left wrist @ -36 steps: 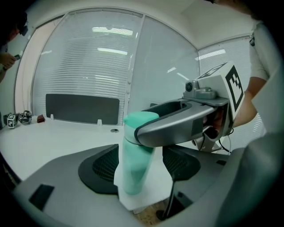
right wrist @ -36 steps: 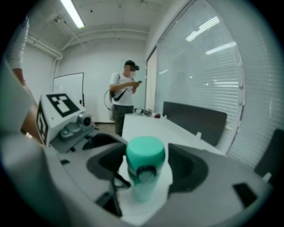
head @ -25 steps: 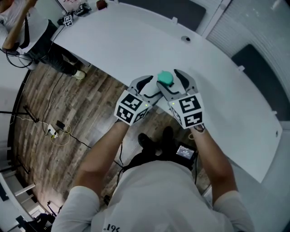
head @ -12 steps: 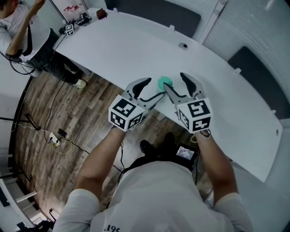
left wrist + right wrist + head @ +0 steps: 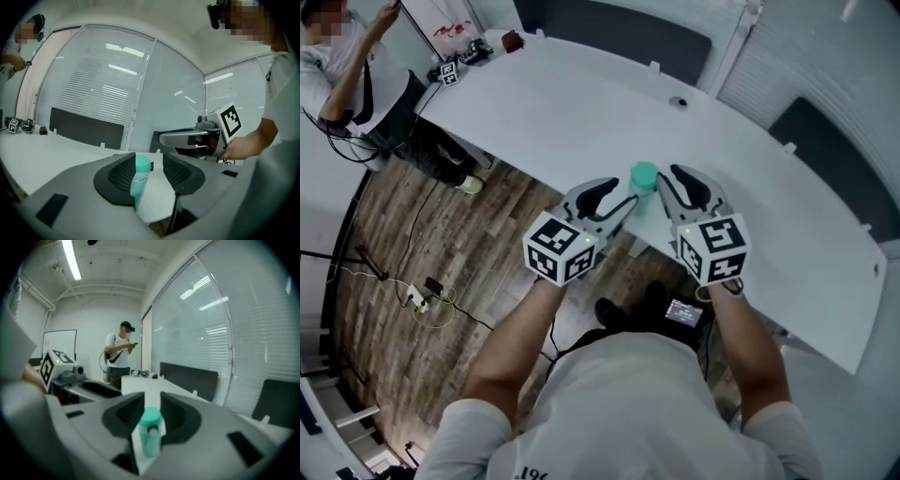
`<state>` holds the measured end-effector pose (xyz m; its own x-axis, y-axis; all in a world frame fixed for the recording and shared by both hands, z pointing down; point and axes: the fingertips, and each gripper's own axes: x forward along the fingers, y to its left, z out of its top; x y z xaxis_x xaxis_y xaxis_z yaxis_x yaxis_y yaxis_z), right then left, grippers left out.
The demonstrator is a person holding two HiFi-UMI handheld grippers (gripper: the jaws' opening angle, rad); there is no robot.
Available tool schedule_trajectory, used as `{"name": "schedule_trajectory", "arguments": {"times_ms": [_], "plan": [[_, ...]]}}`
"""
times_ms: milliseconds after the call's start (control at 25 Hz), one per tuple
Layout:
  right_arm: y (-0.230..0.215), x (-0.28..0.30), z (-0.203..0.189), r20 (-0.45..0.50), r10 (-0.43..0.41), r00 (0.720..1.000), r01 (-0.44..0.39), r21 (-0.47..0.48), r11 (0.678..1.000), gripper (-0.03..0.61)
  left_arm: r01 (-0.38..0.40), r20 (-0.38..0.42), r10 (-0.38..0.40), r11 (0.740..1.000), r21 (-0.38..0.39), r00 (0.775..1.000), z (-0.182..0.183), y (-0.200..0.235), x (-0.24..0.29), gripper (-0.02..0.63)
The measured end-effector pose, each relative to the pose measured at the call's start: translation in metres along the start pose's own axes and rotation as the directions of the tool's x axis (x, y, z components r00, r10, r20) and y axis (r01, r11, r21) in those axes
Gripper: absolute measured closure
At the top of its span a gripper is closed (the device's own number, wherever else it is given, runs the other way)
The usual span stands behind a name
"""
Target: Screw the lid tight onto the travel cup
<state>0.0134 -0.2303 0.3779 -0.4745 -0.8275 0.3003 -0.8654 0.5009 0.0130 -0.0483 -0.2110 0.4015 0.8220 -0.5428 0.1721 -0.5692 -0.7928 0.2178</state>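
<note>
Now both pairs of jaws are closing: left gripper (image 5: 619, 199) and right gripper (image 5: 668, 187) each have the teal travel cup (image 5: 643, 178) between their pads, not yet clamped. The cup stands upright at the white table's (image 5: 581, 103) near edge, with wood floor (image 5: 384, 244) beside it and blind-covered glass walls (image 5: 93, 70) beyond.

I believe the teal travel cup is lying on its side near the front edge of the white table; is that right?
Not quite: the travel cup stands upright, not on its side, as the left gripper view shows. It is indeed teal and near the front edge of the white table.
</note>
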Motion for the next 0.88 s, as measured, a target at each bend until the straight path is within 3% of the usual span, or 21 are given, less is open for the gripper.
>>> {"name": "schedule_trajectory", "arguments": {"times_ms": [280, 640, 880], "plan": [[0.006, -0.01, 0.0, -0.005, -0.029, 1.0, 0.029, 0.01, 1.0, 0.507, 0.007, 0.042, -0.006, 1.0, -0.025, 0.999, 0.011, -0.007, -0.018, 0.534], [0.01, -0.026, -0.005, -0.027, -0.067, 0.997, 0.067, 0.005, 0.998, 0.534, 0.013, 0.08, -0.01, 0.999, -0.04, 0.997, 0.019, -0.021, -0.035, 0.549], [0.008, -0.037, -0.01, -0.035, -0.049, 0.998, 0.049, -0.004, 0.999, 0.535, -0.015, 0.087, 0.02, 0.998, -0.058, 0.996, 0.018, -0.027, -0.045, 0.549]]}}
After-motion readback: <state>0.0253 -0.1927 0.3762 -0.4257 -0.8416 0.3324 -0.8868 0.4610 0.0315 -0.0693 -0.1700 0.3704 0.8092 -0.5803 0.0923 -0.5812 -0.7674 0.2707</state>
